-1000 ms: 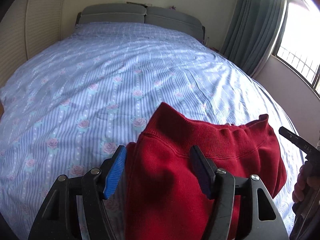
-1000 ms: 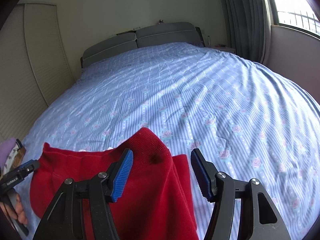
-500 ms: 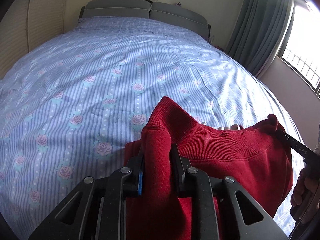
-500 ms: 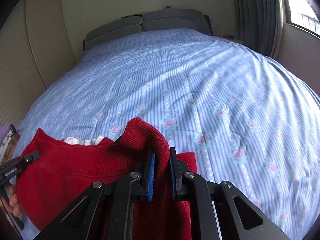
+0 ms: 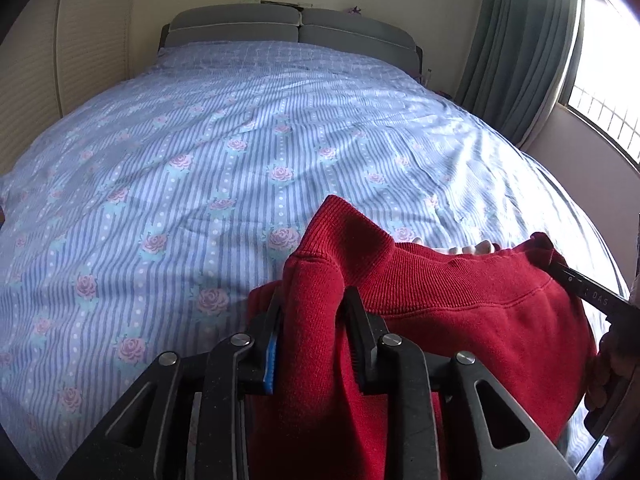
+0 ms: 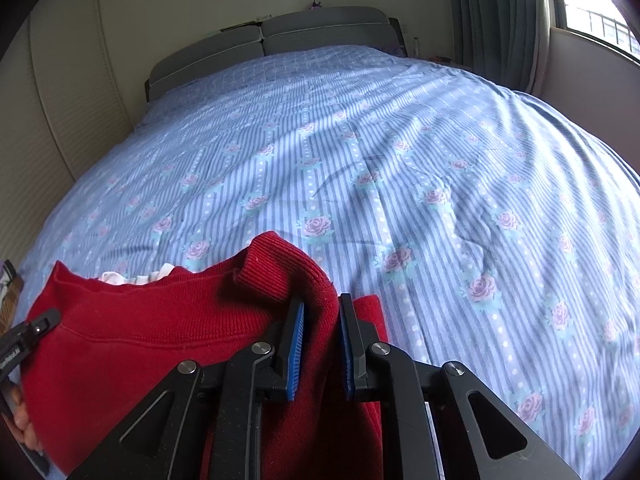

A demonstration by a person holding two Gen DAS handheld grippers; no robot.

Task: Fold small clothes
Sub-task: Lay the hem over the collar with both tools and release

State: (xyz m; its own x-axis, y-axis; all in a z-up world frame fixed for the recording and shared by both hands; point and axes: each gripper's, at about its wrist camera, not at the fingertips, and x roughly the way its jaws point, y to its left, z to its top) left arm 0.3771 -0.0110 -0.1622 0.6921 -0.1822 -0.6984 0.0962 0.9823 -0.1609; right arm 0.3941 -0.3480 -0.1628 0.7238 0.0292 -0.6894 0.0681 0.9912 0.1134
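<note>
Blue rose-print bed (image 5: 248, 152); a red ribbed sweater (image 5: 460, 304) stretched sideways across its near end, left gripper (image 5: 312, 320) and right gripper (image 6: 320, 320) each clamped on a corner.

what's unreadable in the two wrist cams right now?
- Red garment: lower part cut off by the bottom edge and covered by the left tongs; its type and sleeves are unclear.
- White frilly piece: mostly hidden behind the red hem in both views.
- Fabric inside the right tongs: layers pinched cannot be counted.
- Small items on the headboard: too small.
</note>
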